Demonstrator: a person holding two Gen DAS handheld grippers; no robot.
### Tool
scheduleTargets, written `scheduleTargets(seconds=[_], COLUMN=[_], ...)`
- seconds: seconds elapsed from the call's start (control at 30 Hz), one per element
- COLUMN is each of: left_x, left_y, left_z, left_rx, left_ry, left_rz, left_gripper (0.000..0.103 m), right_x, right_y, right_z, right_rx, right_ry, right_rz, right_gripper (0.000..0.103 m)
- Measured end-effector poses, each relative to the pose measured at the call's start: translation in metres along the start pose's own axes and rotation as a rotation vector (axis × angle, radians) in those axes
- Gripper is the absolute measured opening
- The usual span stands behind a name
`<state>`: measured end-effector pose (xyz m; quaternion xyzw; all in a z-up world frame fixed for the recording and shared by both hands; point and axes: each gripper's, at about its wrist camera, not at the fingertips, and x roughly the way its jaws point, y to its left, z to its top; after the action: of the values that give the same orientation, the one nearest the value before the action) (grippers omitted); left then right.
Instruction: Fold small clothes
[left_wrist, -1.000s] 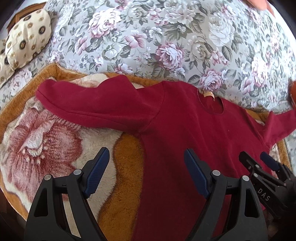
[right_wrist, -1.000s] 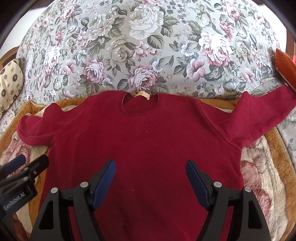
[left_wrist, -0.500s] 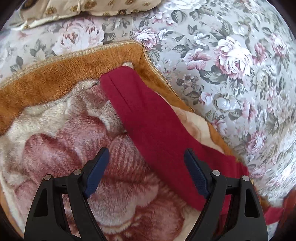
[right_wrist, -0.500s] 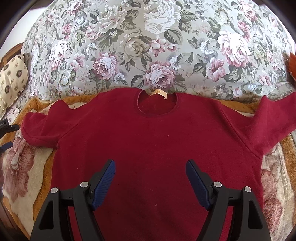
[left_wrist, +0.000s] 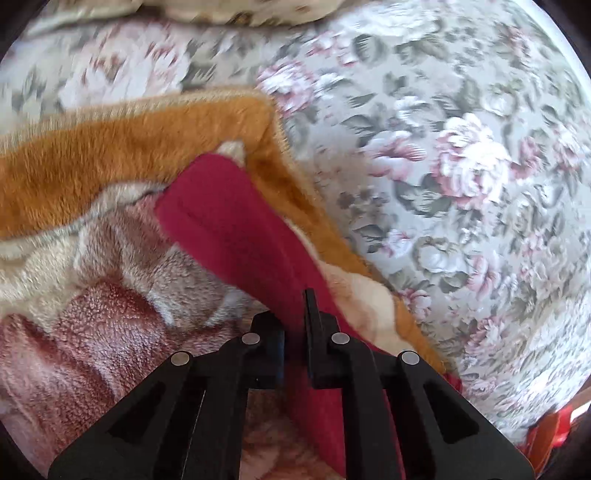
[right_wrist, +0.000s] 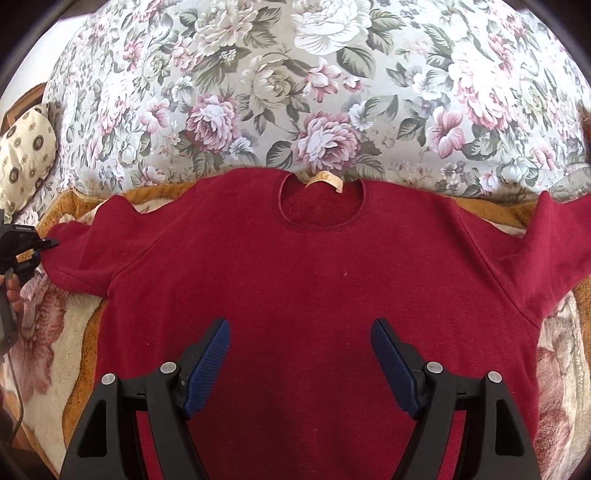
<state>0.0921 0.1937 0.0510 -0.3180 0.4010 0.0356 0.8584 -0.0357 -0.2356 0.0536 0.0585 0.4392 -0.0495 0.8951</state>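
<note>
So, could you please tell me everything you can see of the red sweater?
The red sweater is a dark red, long-sleeved knit with a fleecy look, a round neck and a pale label at the collar. It lies flat, front up, sleeves spread, on a plush orange and cream blanket, collar toward the floral bedspread. The left gripper is shut on its sleeve; the right gripper hangs open over the body.
</note>
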Motion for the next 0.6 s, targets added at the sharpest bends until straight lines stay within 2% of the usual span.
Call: scheduleTargets(seconds=[0.07,0.17,0.23,0.3,0.37,0.43,0.6], left_x=[-0.028,-0.072,-0.097,-0.102,-0.094,-0.067,0.007], left_y=[-0.038,-0.109,-0.161,-0.201,-0.239,-0.27,-0.298], left_z=[-0.005,-0.026,-0.055,-0.084,-0.123,-0.17,-0.265], left_rx=[0.091,0.243,0.357,0.431,0.5,0.57,0.658], left_ry=[-0.038,-0.081,-0.096,-0.072,-0.017,0.067,0.308], left_rz=[-0.048,-0.166,-0.243,-0.304,-0.358,-0.366,-0.377], left_gripper=[0.007,0.007,0.007,0.007,0.007,0.007,0.007], right_x=[-0.007,-0.021,-0.03,-0.037,-0.047,-0.053,-0.064], right_y=[-0.008,-0.024,-0.036,-0.051,-0.068,-0.087,-0.142], right_z=[0.0,-0.001,-0.001,-0.003,-0.003,-0.004,-0.006], right_rx=[0.016,0.039,0.057,0.086,0.12,0.144,0.219], right_ry=[-0.011,-0.034,-0.046,-0.057,-0.062,-0.061,-0.048], right_rz=[-0.003,-0.005,-0.018,-0.033,-0.043,-0.068,-0.155], right_gripper=[0.076,0.076,0.076,0.076,0.076,0.076,0.076])
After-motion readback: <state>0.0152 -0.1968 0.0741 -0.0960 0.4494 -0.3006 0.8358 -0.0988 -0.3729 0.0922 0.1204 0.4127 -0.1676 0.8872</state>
